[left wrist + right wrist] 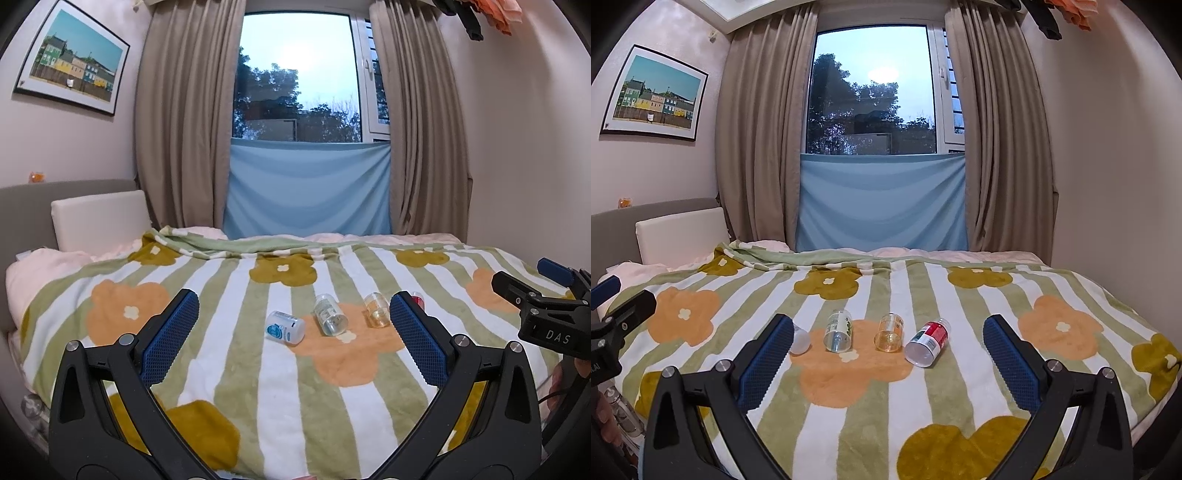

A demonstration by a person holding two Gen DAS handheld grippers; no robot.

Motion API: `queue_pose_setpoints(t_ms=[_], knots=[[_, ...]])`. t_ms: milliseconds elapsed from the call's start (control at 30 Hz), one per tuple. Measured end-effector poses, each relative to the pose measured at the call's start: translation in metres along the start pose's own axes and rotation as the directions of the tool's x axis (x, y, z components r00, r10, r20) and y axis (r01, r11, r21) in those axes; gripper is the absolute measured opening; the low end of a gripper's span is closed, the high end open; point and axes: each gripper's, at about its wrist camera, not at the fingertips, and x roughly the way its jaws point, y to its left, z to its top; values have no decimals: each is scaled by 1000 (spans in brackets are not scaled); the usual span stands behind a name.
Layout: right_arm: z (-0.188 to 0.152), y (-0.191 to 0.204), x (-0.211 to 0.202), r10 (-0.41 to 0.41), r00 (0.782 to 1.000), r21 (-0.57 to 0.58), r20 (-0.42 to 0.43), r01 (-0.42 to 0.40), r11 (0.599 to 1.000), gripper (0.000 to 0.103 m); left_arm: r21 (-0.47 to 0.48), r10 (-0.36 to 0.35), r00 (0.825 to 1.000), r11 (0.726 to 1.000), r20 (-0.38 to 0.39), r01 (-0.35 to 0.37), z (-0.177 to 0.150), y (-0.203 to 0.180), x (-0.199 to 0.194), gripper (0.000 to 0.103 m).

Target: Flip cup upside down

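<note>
A bed covered with a plush blanket (pixel 960 387) in green and white stripes with orange and mustard flowers fills the foreground; four small containers lie in a row on and around one large orange flower (pixel 849 373) near its middle. Left of that flower lies a white plastic bottle with a blue label (pixel 285 327) on its side, half hidden behind the left finger in the right wrist view; on the flower's upper left part lies a clear plastic bottle with a green and white label (pixel 838 331), tipped over with its base toward the cameras; just right of it, on the flower's upper right edge, sits the small clear cup with a yellowish tint (pixel 888 333), tilted with its round mouth facing the cameras, apart from both neighbours; right of the flower lies a red and white labelled can-shaped bottle (pixel 928 344) on its side, mostly hidden behind the right finger in the left wrist view. Nothing lies between the cup and either gripper.

The left gripper (pixel 294 332) hovers short of the flower, level, its blue-padded fingers (pixel 170 332) spread wide and empty; the right gripper (pixel 888 360) hovers likewise short of the flower, jaws wide apart, holding nothing, with the cup roughly centred between its fingers (pixel 1012 365).
</note>
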Motion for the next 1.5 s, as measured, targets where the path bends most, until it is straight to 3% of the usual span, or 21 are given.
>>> queue_pose_setpoints(t_ms=[1500], knots=[[-6, -5, 1, -26, 1000, 1, -4, 26, 1000, 102, -3, -2, 1000, 1000, -22, 2, -6, -4, 7, 103]])
